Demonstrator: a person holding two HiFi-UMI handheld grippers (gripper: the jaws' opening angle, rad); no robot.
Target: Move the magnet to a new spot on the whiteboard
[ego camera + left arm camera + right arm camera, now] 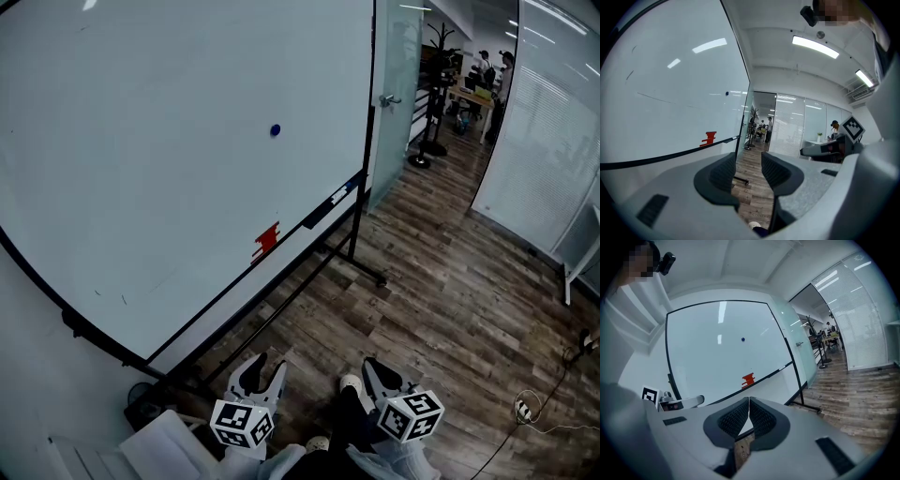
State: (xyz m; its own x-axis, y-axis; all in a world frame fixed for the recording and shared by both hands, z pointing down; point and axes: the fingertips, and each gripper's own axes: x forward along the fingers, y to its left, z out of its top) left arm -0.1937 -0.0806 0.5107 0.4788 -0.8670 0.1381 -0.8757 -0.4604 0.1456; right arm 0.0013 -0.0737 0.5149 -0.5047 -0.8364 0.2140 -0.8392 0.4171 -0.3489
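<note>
A small blue round magnet (276, 130) sticks to the big whiteboard (141, 169), right of its middle. The same magnet (727, 93) shows as a dot in the left gripper view, and the magnet (743, 339) shows in the right gripper view. Both grippers hang low, near the person's feet, well away from the board. My left gripper (263, 373) is open with nothing between its jaws; the left gripper (748, 171) looks along the floor. My right gripper (375, 372) is shut and empty, and in its own view the right gripper (749, 414) has its pads touching.
A red eraser (266, 241) sits on the board's tray. The board's stand and foot (361, 267) reach onto the wood floor. A glass door (394, 94) lies beyond; people stand at a far desk (478, 94). Cables (548, 394) lie at right.
</note>
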